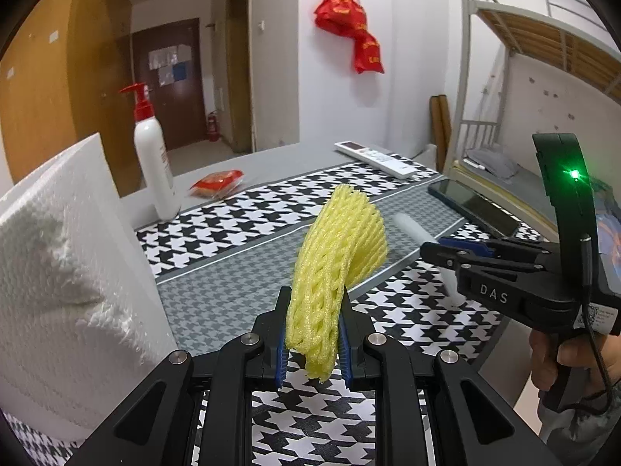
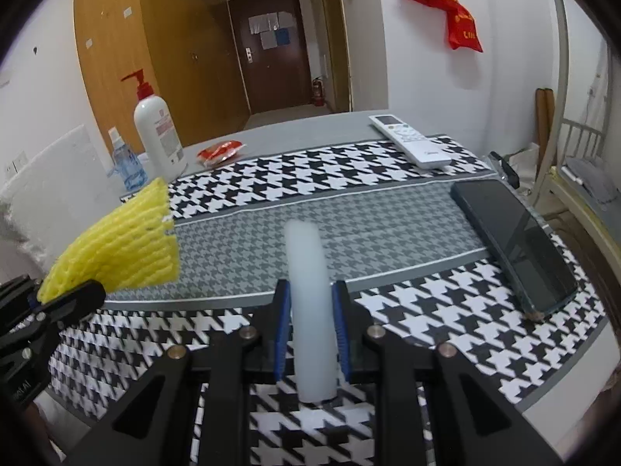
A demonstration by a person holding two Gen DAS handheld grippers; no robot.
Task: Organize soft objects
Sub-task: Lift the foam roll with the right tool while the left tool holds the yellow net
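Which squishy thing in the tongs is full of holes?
The yellow foam net, pinched in the left tongs. It is a mesh of little openings, while the white foam tube in the right tongs is smooth and plain.

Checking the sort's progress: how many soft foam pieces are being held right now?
2. The yellow foam net is pinched in the left gripper; the white foam tube is clamped in the right gripper. Others may be hidden.

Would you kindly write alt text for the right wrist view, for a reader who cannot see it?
The right gripper clamps a white foam tube above a houndstooth tablecloth. At left, the left gripper holds a yellow foam net; a dark phone lies at right.
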